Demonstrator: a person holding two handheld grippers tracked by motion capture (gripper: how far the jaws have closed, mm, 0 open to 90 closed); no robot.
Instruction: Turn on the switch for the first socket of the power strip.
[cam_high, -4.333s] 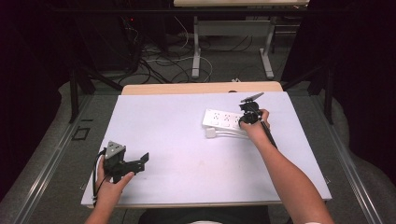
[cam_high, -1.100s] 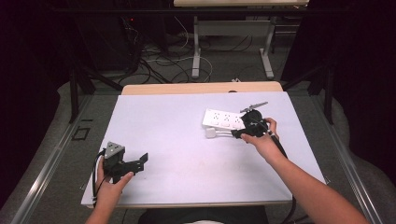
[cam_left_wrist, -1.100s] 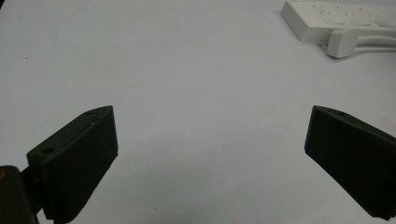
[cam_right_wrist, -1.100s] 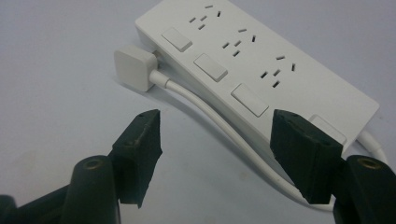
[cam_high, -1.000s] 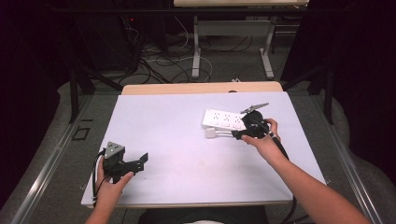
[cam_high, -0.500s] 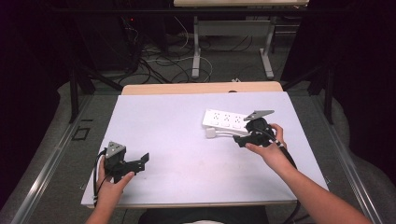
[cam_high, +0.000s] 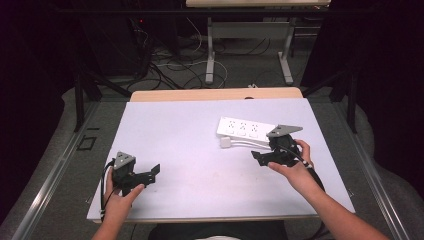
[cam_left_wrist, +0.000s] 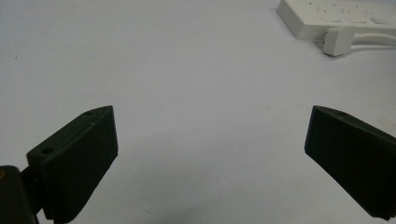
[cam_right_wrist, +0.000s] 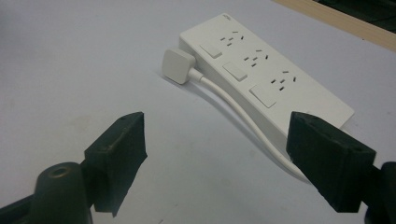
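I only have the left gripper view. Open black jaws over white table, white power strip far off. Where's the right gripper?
Observer: High view puts the right gripper just on the person's side of the white plastic power strip, not touching it.
Operator: Open or shut?
Observer: Open; in the right gripper view its jaws stand wide apart with nothing between them.
Operator: How many sockets on the strip?
Observer: Three socket groups, each with a switch beside it, seen in the right gripper view.
Operator: The plug's cable?
Observer: The white square plug lies unplugged beside the strip; its white cable runs along the strip's side.
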